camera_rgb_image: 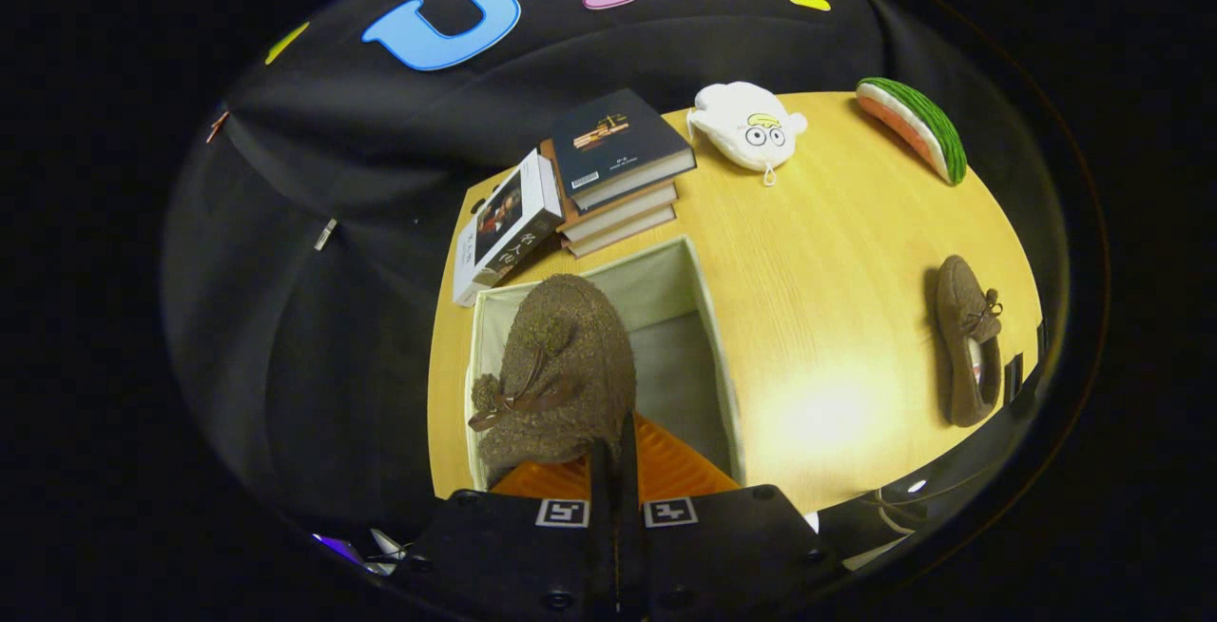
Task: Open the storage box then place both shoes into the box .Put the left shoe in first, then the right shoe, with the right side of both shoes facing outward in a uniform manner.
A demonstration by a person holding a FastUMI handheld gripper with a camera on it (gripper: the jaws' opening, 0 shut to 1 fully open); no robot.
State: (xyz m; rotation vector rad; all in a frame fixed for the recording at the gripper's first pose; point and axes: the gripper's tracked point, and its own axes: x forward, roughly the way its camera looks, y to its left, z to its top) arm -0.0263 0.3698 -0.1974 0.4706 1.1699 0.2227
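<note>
**Shoe one held over the open storage box**

Shoe number one, a fuzzy brown moccasin slipper with a brown bow [556,370], hangs from my gripper [616,470] directly above the open pale fabric storage box [708,318]. My fingers are drawn nearly together and pinch the slipper at its heel end, so its toe points away from me over the box's far wall. The box's grey floor shows bare beside the slipper, so nothing seems to be inside yet.

The second matching brown slipper [970,341] lies on the light wooden tabletop [818,251], well apart from the box on its right. Beyond the box's far wall sits a stack of books [618,175], with a white plush toy [746,127] and a watermelon-slice cushion [913,127] farther off.

To do this step well, I judge I should lower the slipper straight down toward the left wall of the box, leaving room alongside for its partner, and check that its right side faces outward before I loosen my hold. Letting go too high could let it tip or roll onto the wrong side.
</note>
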